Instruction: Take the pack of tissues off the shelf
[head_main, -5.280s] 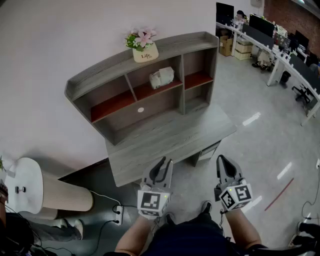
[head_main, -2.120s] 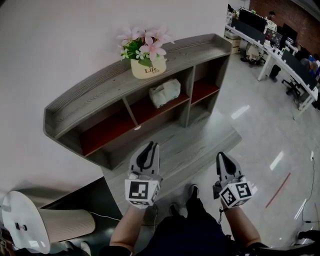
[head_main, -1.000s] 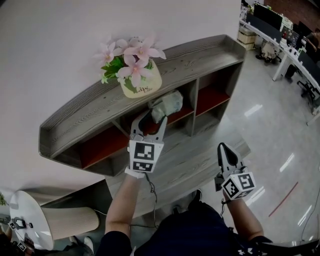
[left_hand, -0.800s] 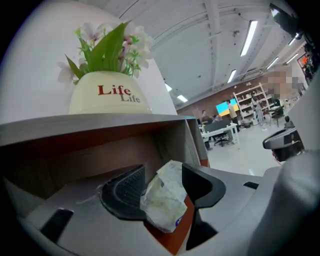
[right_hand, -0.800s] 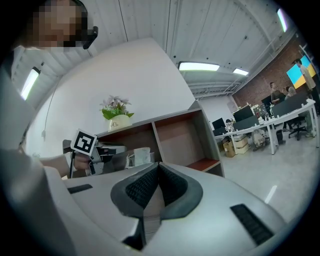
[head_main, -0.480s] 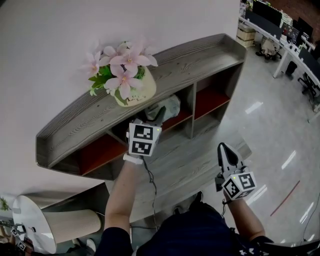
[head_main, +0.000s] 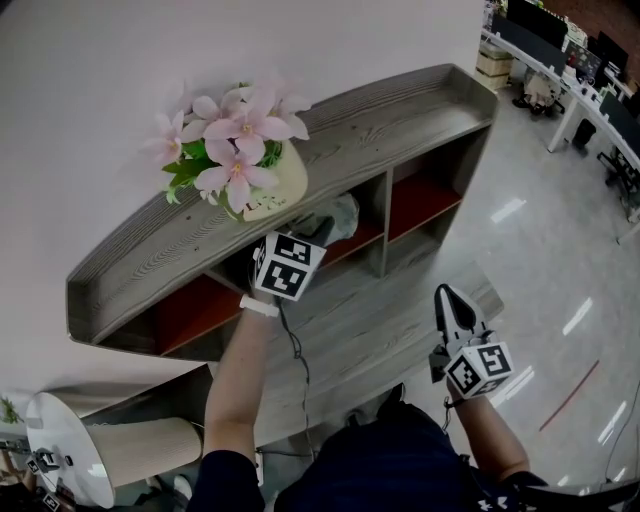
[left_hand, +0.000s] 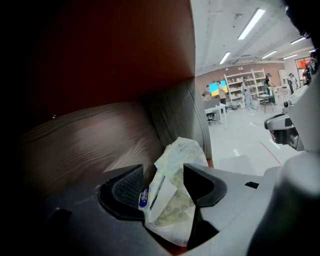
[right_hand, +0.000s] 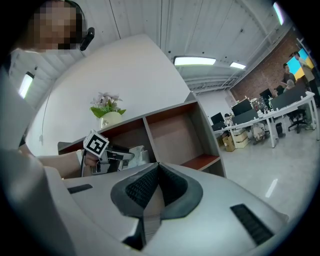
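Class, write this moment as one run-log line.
phase: reaching into shelf | left hand-held gripper: jaws just opened, tissue pack between | right hand-held gripper: shut, empty

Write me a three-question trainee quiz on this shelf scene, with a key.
1. Where does the pack of tissues lie? A) on top of the shelf, beside the flowers; B) in the shelf's middle compartment; C) on the desk.
2. True or false: the right gripper is shut on the flower pot.
3. What stands between the jaws of the left gripper?
Key: 1 B. 2 False: its jaws are together on nothing, away from the shelf. 3 The pack of tissues; the jaws have just been opening and stand apart around it.
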